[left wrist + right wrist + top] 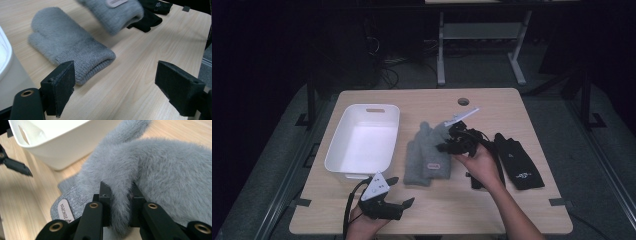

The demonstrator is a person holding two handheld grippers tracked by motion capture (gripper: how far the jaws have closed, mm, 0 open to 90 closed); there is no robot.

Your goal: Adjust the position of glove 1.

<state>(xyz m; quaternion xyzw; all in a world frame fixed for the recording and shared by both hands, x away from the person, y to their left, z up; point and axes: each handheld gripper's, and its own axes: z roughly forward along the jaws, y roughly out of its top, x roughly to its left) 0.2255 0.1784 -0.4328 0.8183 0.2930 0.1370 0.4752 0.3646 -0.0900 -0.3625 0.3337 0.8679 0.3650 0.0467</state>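
1. The right gripper [119,206] has its jaws pinched tight on a fold of the labelled grey mitten [155,177], fuzzy pile bulging between the pads.
2. That mitten hangs off the table in the left gripper view, its ribbed cuff and label tab [65,211] hanging free.
3. The second grey mitten [67,47] lies flat on the wooden table [492,210], just right of the white bin [362,142], with the held mitten above and beside it.
4. The left gripper [115,85] rests near the table's front edge, below the bin, its jaws spread wide with nothing between them, pointing toward the flat mitten's cuff.
5. A pair of black gloves [517,162] lies right of the mittens, farther from the bin.
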